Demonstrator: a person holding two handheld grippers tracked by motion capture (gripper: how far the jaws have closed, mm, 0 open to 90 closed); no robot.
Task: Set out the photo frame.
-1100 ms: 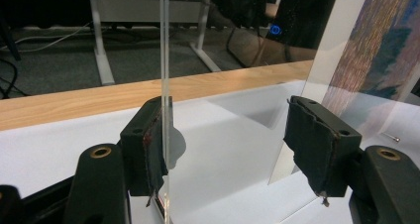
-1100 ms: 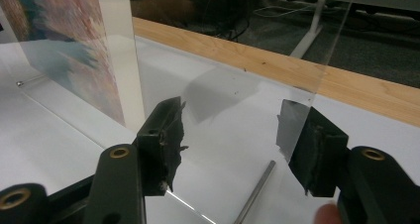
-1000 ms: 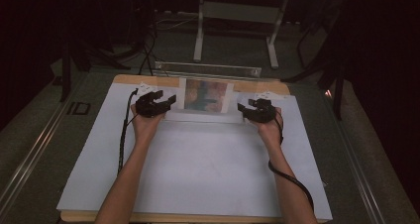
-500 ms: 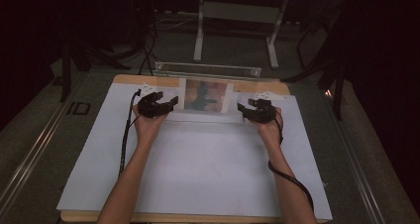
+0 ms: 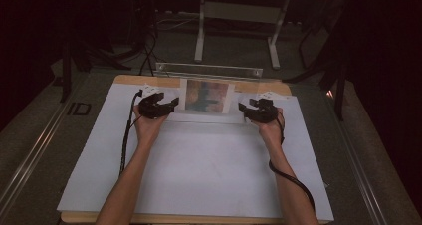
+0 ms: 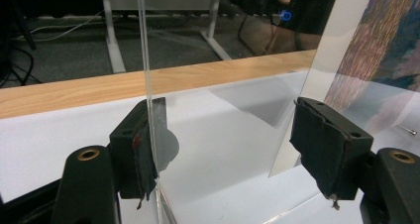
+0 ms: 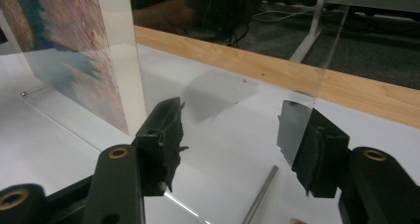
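While clear panel [image 5: 209,71] stands, picture [image 5: 206,96] behind.

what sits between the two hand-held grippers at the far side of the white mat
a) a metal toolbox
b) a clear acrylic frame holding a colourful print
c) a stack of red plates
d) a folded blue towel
b: the high view shows a clear acrylic picture frame standing upright with a colourful print in it, between the left hand-held gripper and the right hand-held gripper.
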